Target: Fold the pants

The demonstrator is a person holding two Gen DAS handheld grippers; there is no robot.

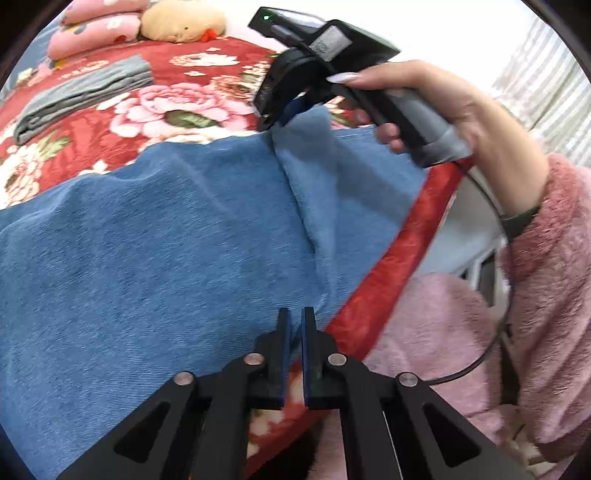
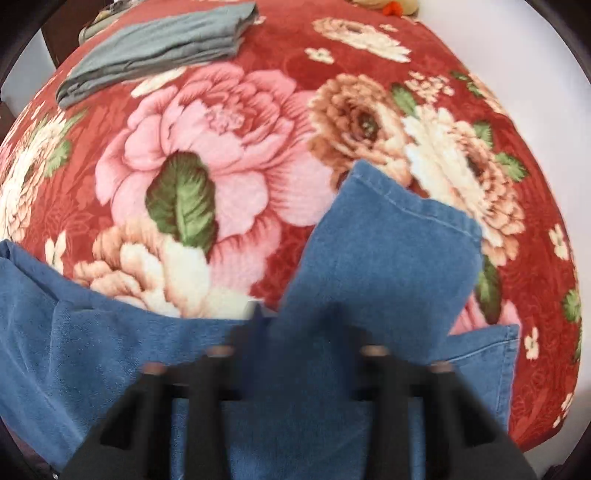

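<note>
while the right wrist view is blurred and shows only cloth and blanket, the left wrist view alone shows the person's hand (image 1: 436, 107) on the right gripper (image 1: 275, 123) in the upper middle, a pink fuzzy sleeve (image 1: 550, 258) at right, and pillows (image 1: 96, 26) in the upper left. the jeans (image 1: 155, 251) lie across the flowered blanket (image 1: 207, 99), a folded grey garment (image 2: 159, 44) well apart above. the left gripper (image 1: 294, 325), nearly pressed together, pinches the jeans' edge at lower centre. the right gripper pinches a lifted fold; its hem (image 2: 413, 206) sticks up.
</note>
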